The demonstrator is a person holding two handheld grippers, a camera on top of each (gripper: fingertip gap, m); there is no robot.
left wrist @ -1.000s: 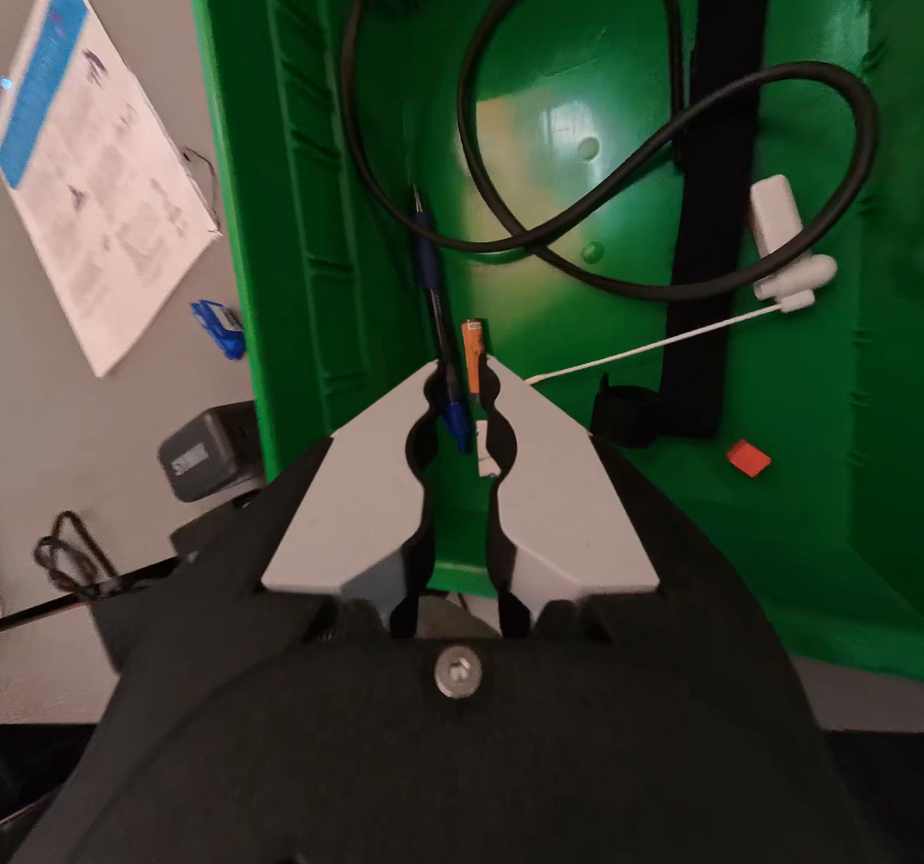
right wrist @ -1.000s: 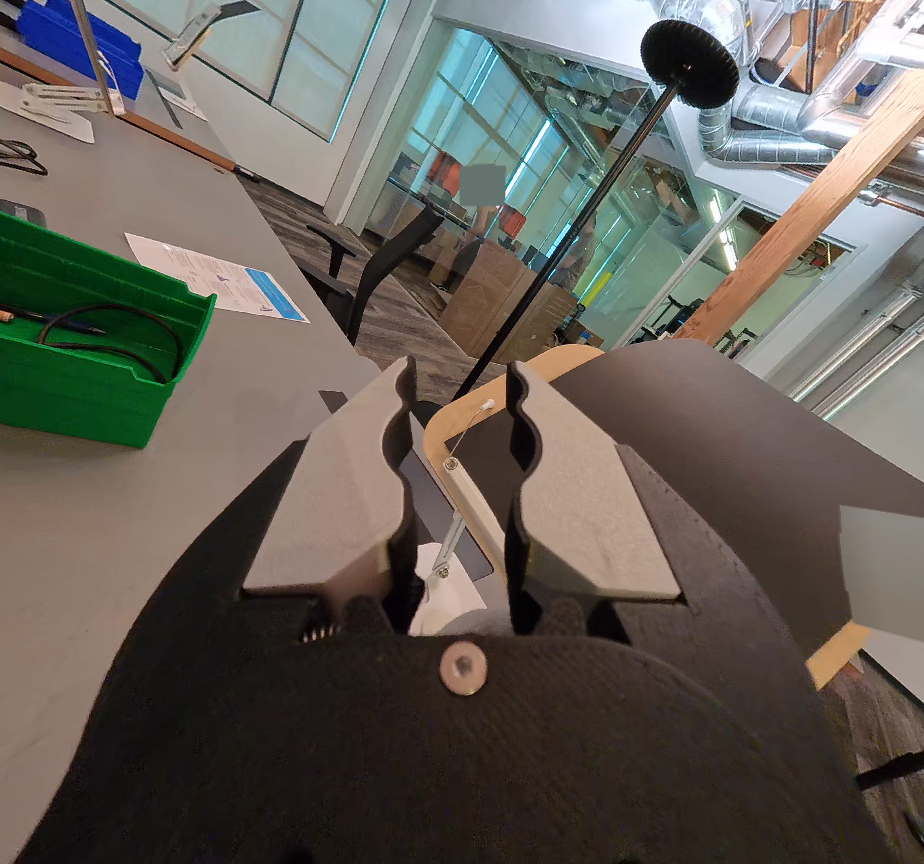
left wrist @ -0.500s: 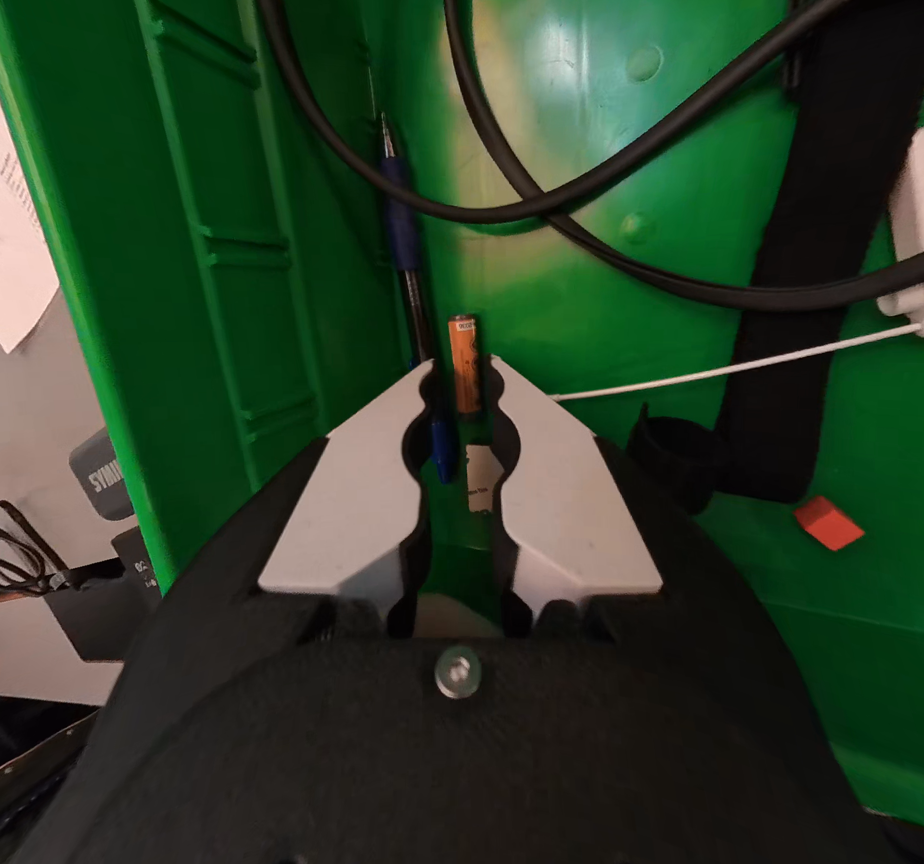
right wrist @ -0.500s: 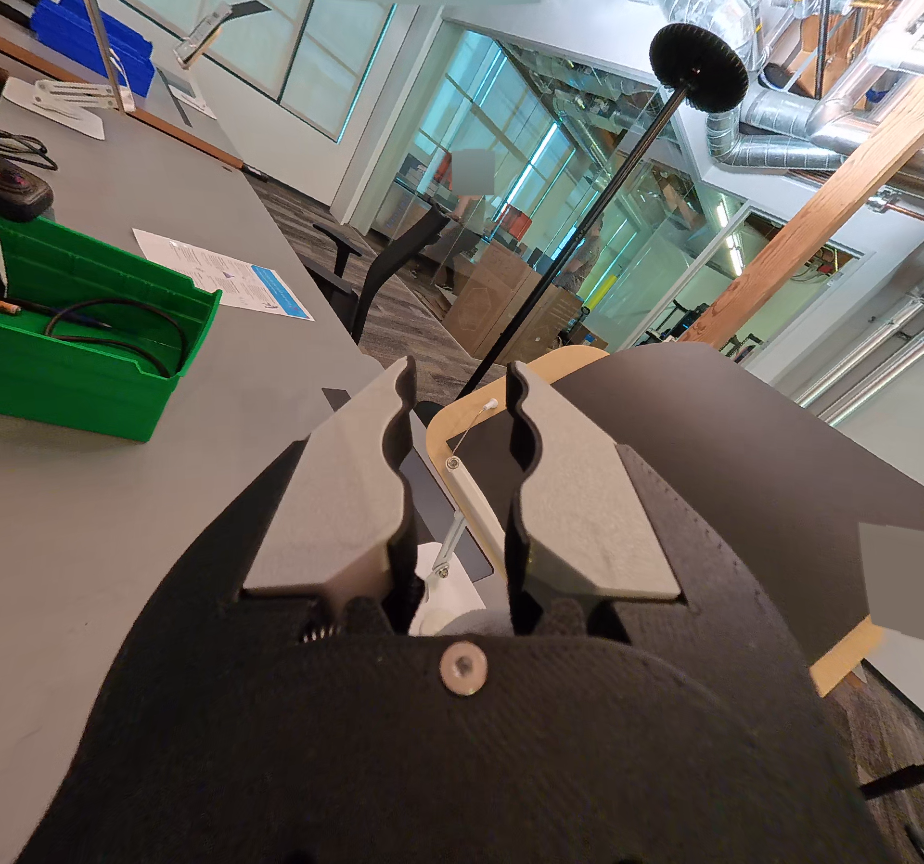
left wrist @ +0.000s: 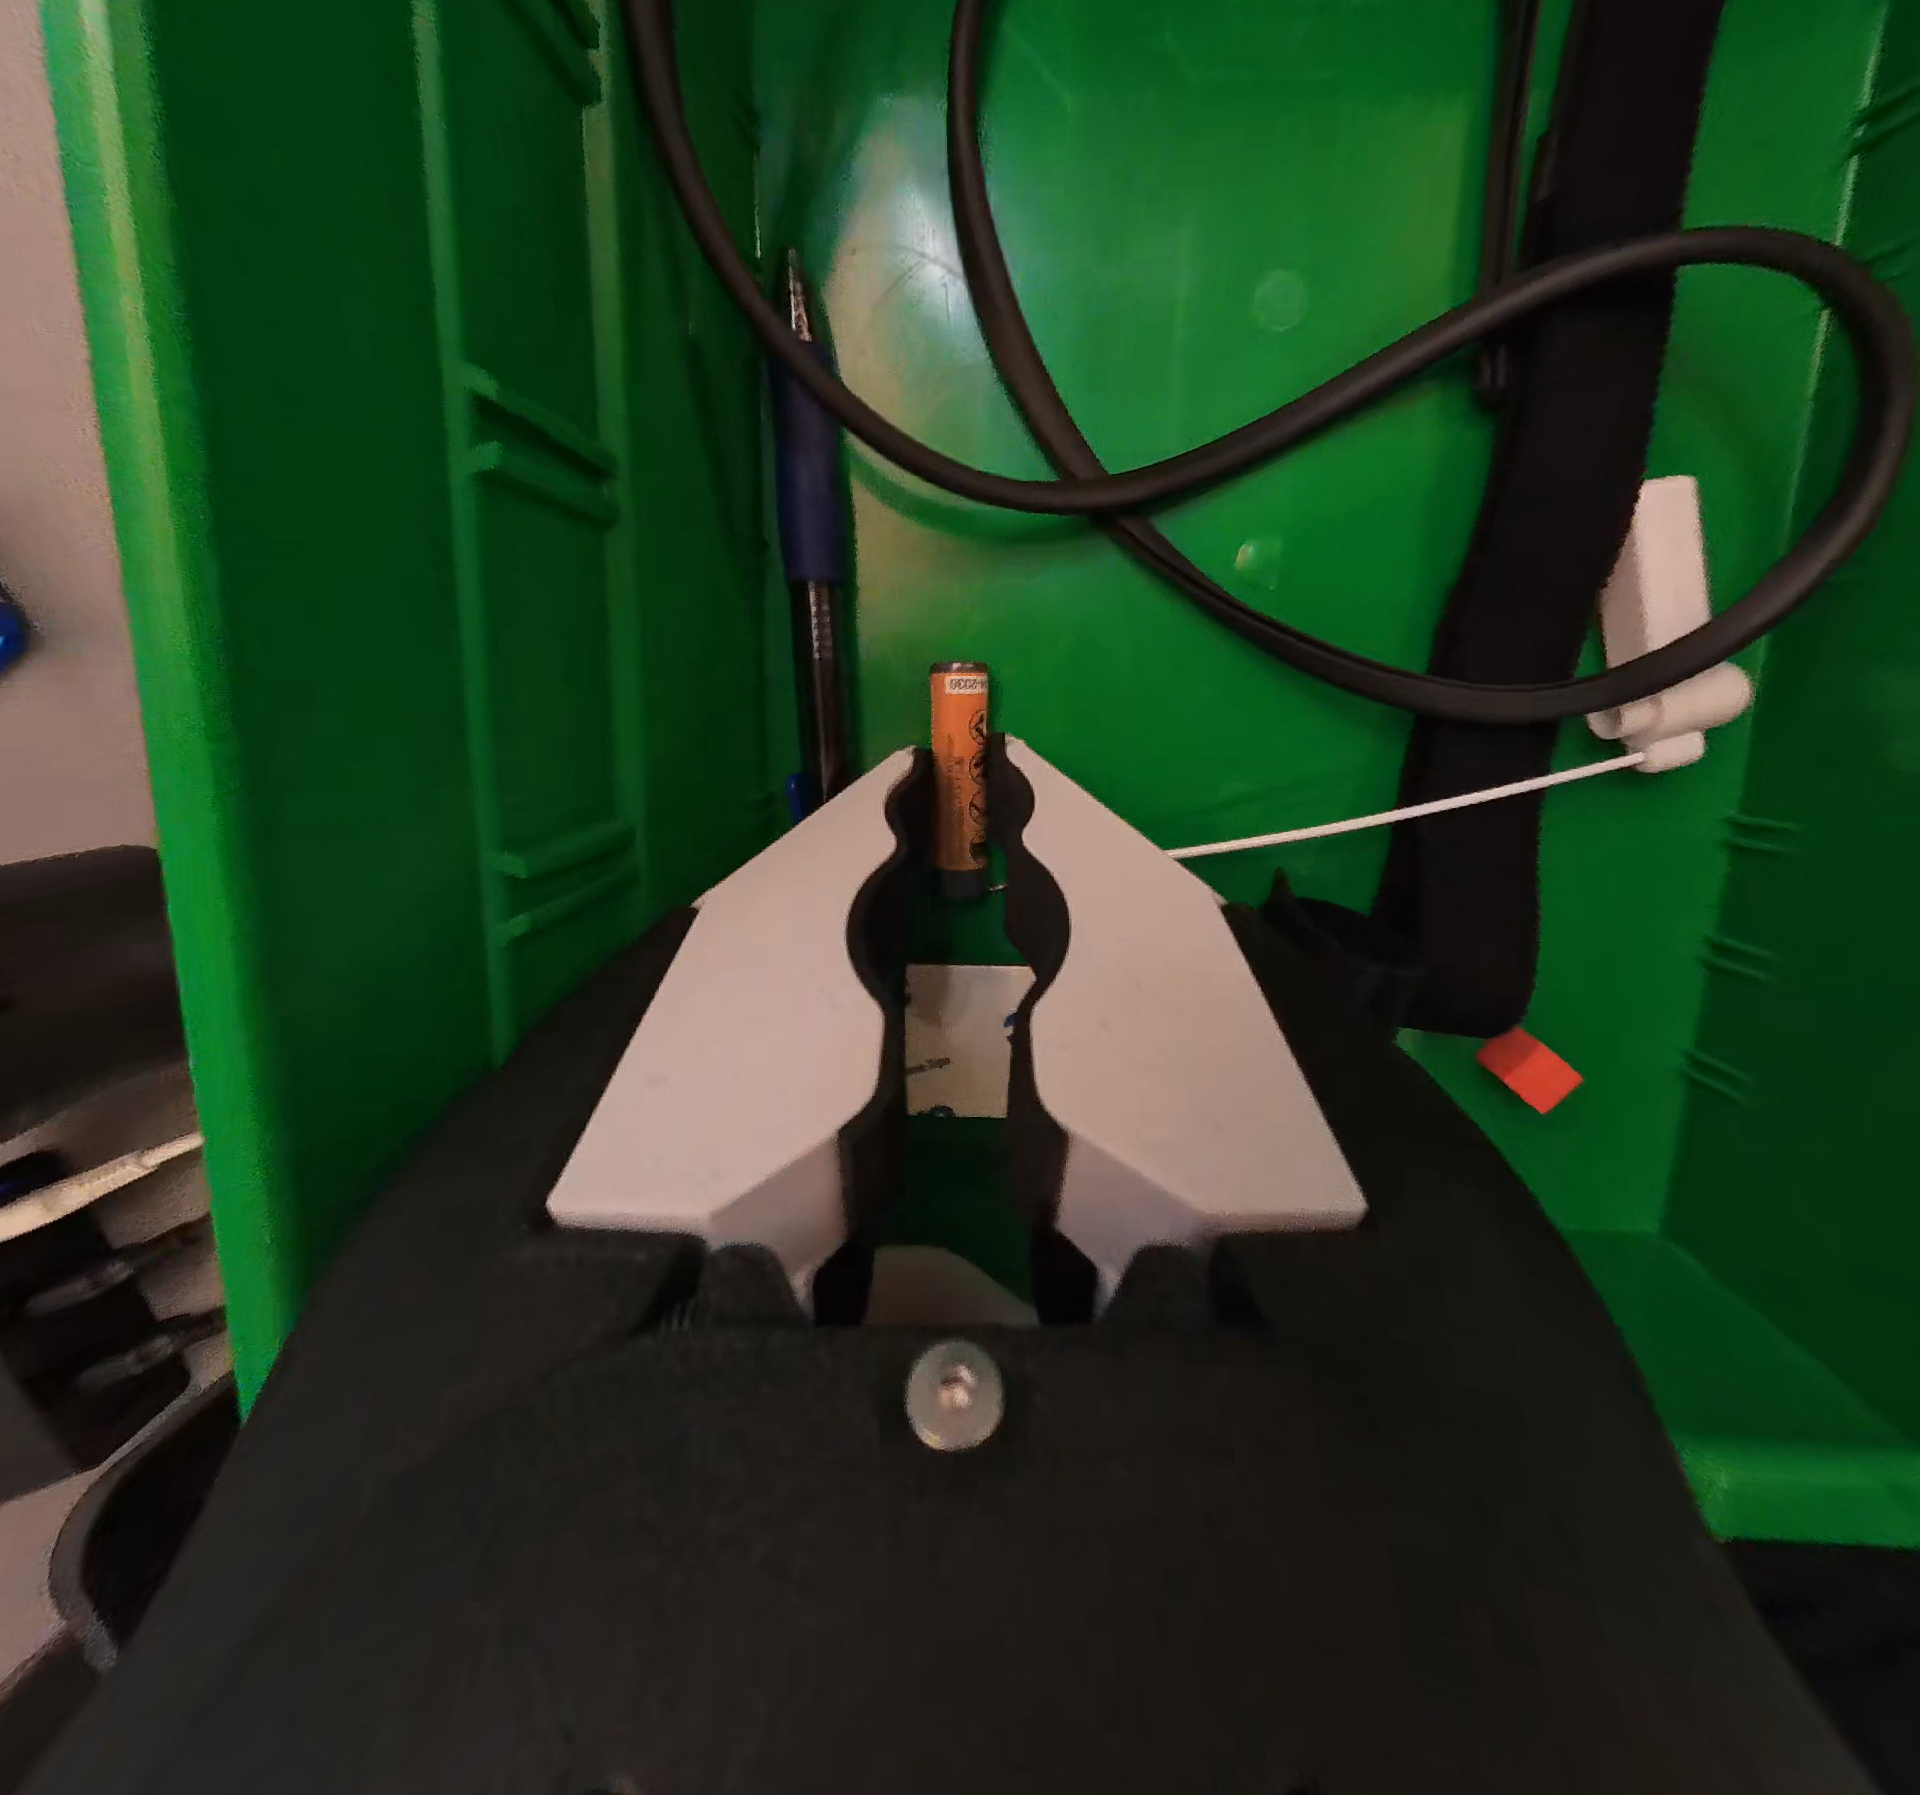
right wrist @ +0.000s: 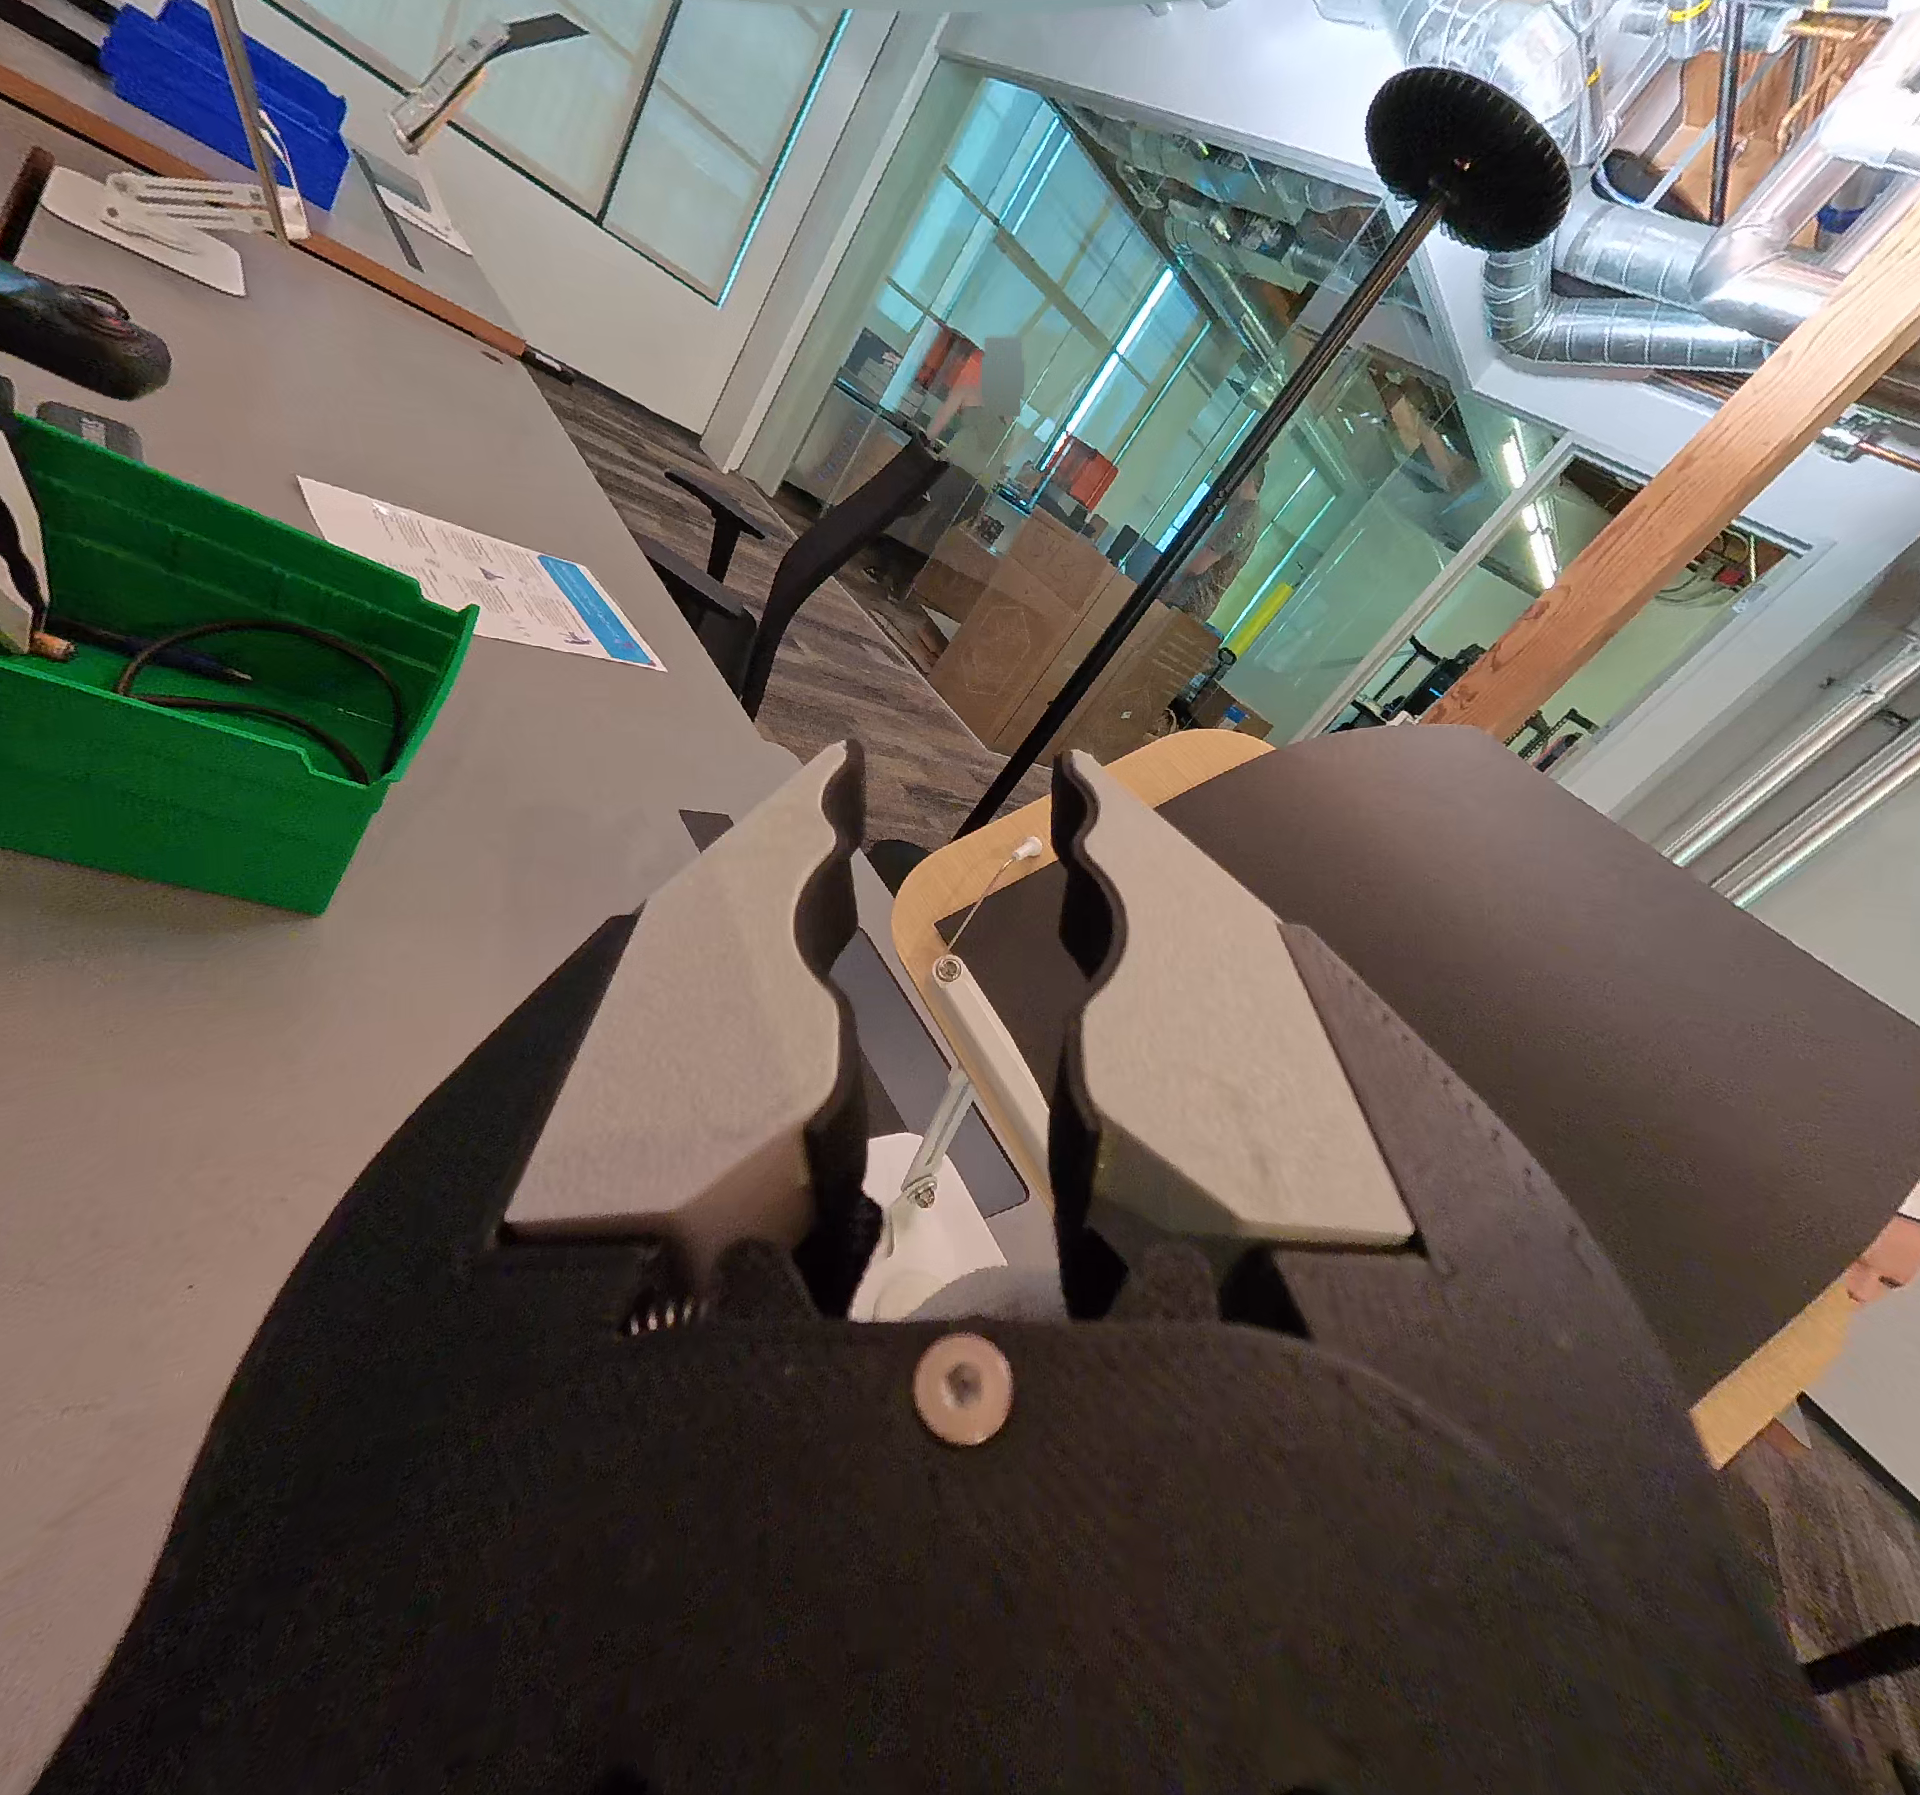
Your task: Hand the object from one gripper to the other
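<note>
Jaws: your left gripper (left wrist: 958,758) pinches the orange battery (left wrist: 960,777); your right gripper (right wrist: 956,789) gapes, holding nothing.
Left to right in the green bin (left wrist: 312,602): blue pen (left wrist: 808,488), battery, black cable (left wrist: 1351,457), red block (left wrist: 1527,1070).

An open-plan office or lab: a long grey bench (right wrist: 343,966), glass partition walls (right wrist: 1039,311) at 12 o'clock, exposed silver ducts (right wrist: 1621,291) overhead at 1 o'clock, and black office chairs (right wrist: 821,550).

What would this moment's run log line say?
stage: pickup | left gripper: closing around orange battery in green bin | right gripper: open, empty, away from bin
</note>
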